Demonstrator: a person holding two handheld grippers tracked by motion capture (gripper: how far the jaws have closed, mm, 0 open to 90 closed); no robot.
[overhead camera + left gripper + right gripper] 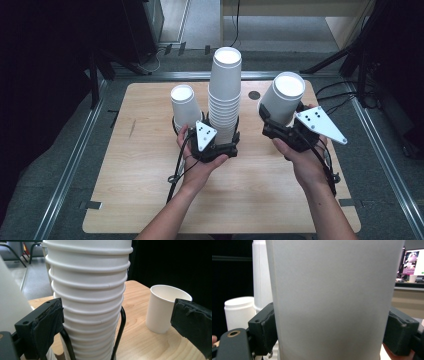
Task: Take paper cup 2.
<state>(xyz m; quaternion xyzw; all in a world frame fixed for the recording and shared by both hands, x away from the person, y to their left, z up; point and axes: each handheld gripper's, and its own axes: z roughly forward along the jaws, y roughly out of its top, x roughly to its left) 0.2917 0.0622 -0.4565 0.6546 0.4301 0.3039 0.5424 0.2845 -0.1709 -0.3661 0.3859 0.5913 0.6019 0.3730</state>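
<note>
Unstacking looks like the step in hand: the right tongs (276,121) pinch a single white paper cup (283,102), upside down with its base uppermost, near the right edge of the tabletop (150,200), its wall pressed between both pads in the right gripper view. The left tongs (216,145) stand spread on either side of the tall stack of white paper cups (225,95), which sits upside down in a black wire holder (120,332) near the middle of the far edge; in the left gripper view neither pad touches the stack. Another white paper cup (184,106) stands just left of the stack. Whether the held cup rests on the tabletop cannot be told. The next move, I judge, calls for setting that cup flat on bare wood well apart from the stack, then parting the right tongs without tipping it.
</note>
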